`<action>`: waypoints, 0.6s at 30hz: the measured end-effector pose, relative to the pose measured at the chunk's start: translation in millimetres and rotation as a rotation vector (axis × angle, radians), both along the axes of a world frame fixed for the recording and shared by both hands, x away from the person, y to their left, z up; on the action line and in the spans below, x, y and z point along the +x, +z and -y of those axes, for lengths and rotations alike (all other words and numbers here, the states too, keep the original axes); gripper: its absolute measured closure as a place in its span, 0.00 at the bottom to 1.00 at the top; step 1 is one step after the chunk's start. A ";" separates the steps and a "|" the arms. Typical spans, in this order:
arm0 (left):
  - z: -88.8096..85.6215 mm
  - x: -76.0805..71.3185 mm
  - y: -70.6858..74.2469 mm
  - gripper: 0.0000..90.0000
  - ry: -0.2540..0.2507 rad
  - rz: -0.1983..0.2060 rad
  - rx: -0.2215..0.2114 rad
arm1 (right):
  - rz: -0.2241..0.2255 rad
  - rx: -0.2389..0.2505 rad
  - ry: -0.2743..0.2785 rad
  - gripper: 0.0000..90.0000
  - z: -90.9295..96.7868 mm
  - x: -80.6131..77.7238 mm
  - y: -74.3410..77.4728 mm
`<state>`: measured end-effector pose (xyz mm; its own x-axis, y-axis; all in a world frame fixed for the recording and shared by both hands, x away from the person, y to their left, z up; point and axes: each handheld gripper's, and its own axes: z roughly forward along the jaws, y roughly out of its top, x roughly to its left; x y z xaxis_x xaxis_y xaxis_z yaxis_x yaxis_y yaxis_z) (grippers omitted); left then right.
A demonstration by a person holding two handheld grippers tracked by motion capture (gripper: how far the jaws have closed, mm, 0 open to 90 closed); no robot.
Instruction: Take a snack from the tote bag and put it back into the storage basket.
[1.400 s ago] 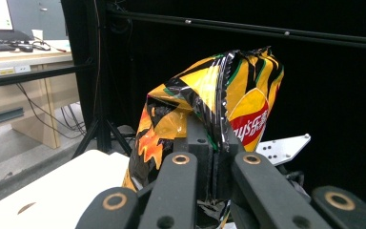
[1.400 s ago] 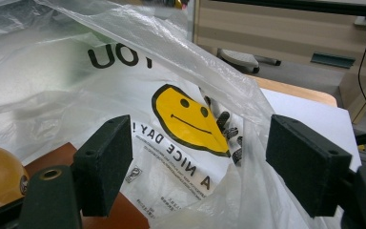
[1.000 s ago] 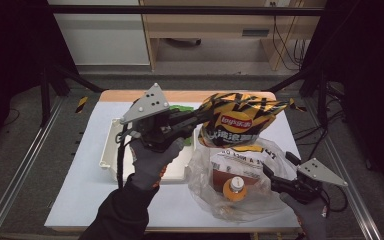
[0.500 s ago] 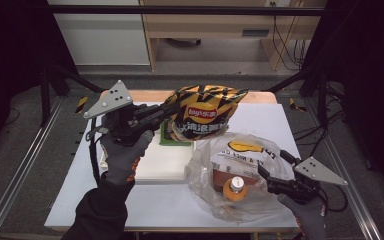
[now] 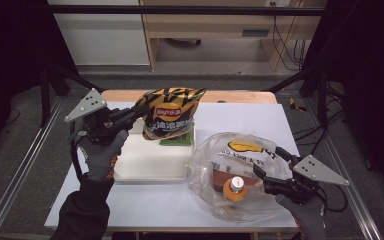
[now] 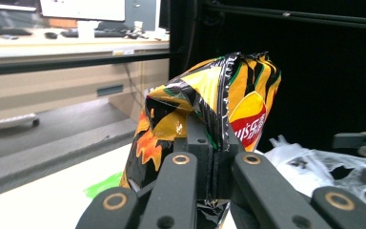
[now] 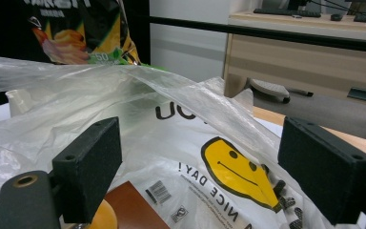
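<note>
Yellow and black foil of the chip bag (image 5: 170, 112) is hanging in the air above the white tray (image 5: 150, 162), at the left half of the table (image 5: 130, 210). Your left gripper (image 5: 130, 116) is clamping the sealed edge of the bag, jaws closed tight on it. I think you are carrying it toward the plastic bag (image 5: 240, 175) at the right. Hold it by the seam only, so the chips are not getting crushed, and lower it slowly into the mouth.

Your right gripper (image 5: 267, 165) is waiting at the edge of the plastic bag with jaws wide apart, gripping nothing. It is better to pinch the rim and lift it first, so the opening is standing wide.

On the chip bag I am reading a red Lay's logo and Chinese characters. The plastic bag is showing a yellow smiley face and "NICE DAY!".
</note>
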<state>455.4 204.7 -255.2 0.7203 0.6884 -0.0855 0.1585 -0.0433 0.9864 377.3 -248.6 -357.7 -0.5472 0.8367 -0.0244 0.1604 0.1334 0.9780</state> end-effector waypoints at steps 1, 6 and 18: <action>0.0 0.0 0.0 0.99 0.000 0.000 0.000 | 0.000 0.000 0.000 0.17 0.0 0.0 0.0; -17.4 7.0 -12.5 0.99 0.046 -0.001 0.011 | -0.002 -0.003 0.009 0.17 -3.9 0.0 1.8; -51.6 16.8 -49.5 0.99 0.118 -0.087 0.029 | -0.003 -0.010 0.007 0.17 -6.7 1.0 1.2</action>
<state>472.1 256.3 -304.7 0.6247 0.7711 -0.1232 0.2493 -0.0474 0.9673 378.2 -241.9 -356.5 -0.5532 0.8324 -0.0314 0.1622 0.1445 0.9761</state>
